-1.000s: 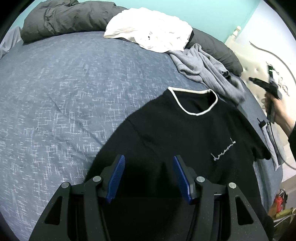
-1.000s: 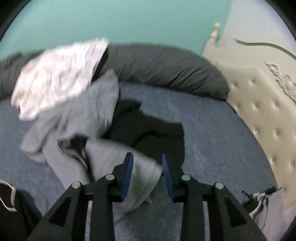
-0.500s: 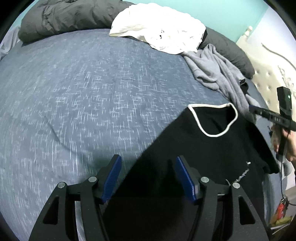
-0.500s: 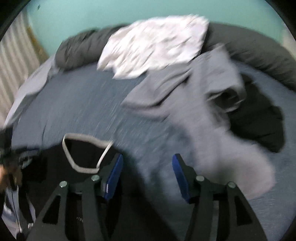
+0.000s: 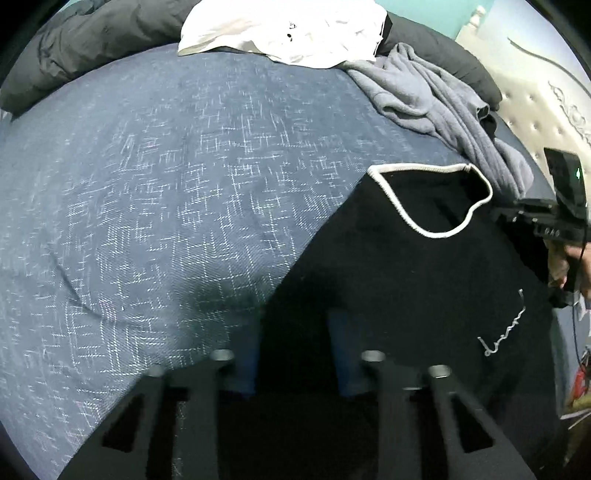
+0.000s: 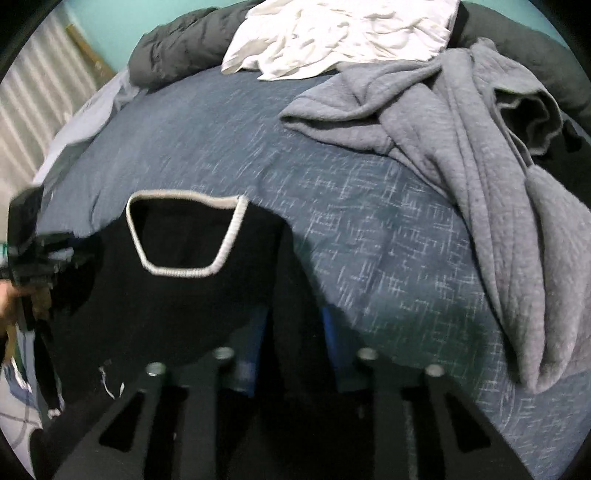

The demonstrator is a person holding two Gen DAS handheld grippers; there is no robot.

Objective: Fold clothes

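Note:
A black T-shirt [image 5: 424,280] with a white-trimmed collar [image 5: 443,232] lies flat on the blue bedspread [image 5: 166,184]. My left gripper [image 5: 295,350] is low over the shirt's left edge. Its blue pads are blurred and closing, still apart, with black cloth between them. In the right wrist view the same shirt [image 6: 177,306] fills the lower left. My right gripper [image 6: 293,339] sits at its right shoulder edge. Its jaws are closing too, a gap still between the pads and black fabric inside it. The hand [image 5: 569,266] holding the right gripper shows at the left wrist view's right edge.
A crumpled grey hoodie [image 6: 461,129] lies just beyond the shirt on the right. Behind it are a white garment [image 5: 295,29] and a dark grey duvet [image 5: 92,37]. A tufted cream headboard [image 5: 535,110] bounds the bed on the right. Bare bedspread stretches to the left.
The left gripper slid to the shirt's left edge and sank; its jaws narrowed. The right gripper swung down from the hoodie to the shirt's shoulder, widened, then narrowed.

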